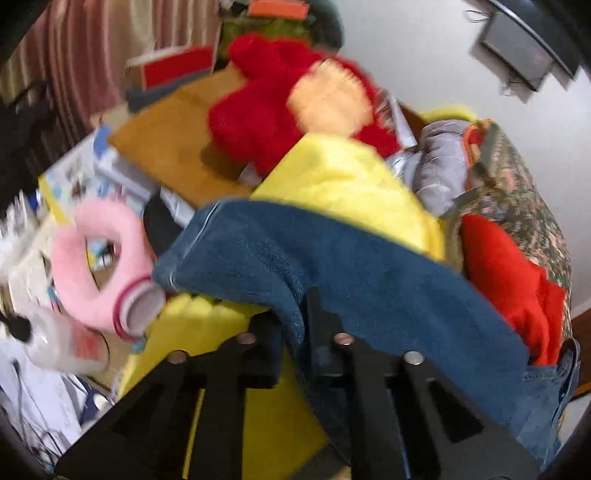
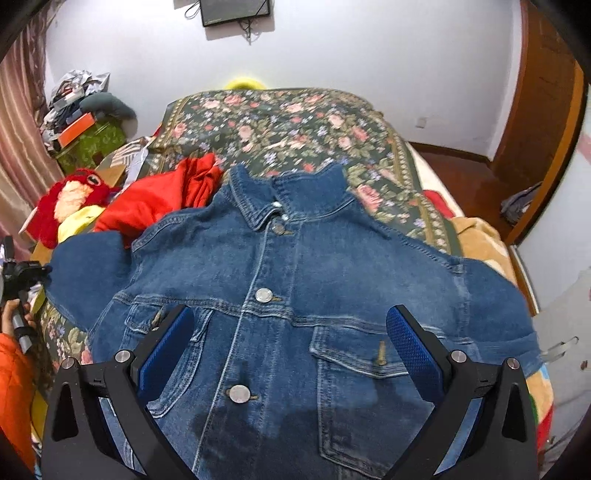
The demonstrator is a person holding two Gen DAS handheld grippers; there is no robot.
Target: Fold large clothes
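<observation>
The blue denim jacket with metal snap buttons (image 2: 295, 314) lies front-up and buttoned on the bed, collar toward the far wall, chest pockets nearest the right camera; no writing can be read on it or elsewhere. The right gripper (image 2: 290, 343) hovers just above its chest, jaws spread wide, one blue ribbed pad (image 2: 413, 350) over each pocket and gripping nothing. The left gripper (image 1: 293, 325), tilted and blurred, has its jaws pinched narrowly on a fold of the jacket's sleeve (image 1: 332, 266), lifting it over a yellow fleece cloth (image 1: 351, 184). In the right view a hand (image 2: 14, 317) at the left edge grips that tool's handle. A crumpled red garment (image 2: 159, 199) lies touching the jacket's shoulder. Beneath spreads the dark floral bedspread (image 2: 295, 125). Beside the bed sit a red plush toy (image 1: 266, 122) and a pink fuzzy ring (image 1: 96, 258). Beyond stand the white wall (image 2: 369, 48), a dark screen (image 2: 236, 11) and a pinkish curtain (image 1: 81, 55).
</observation>
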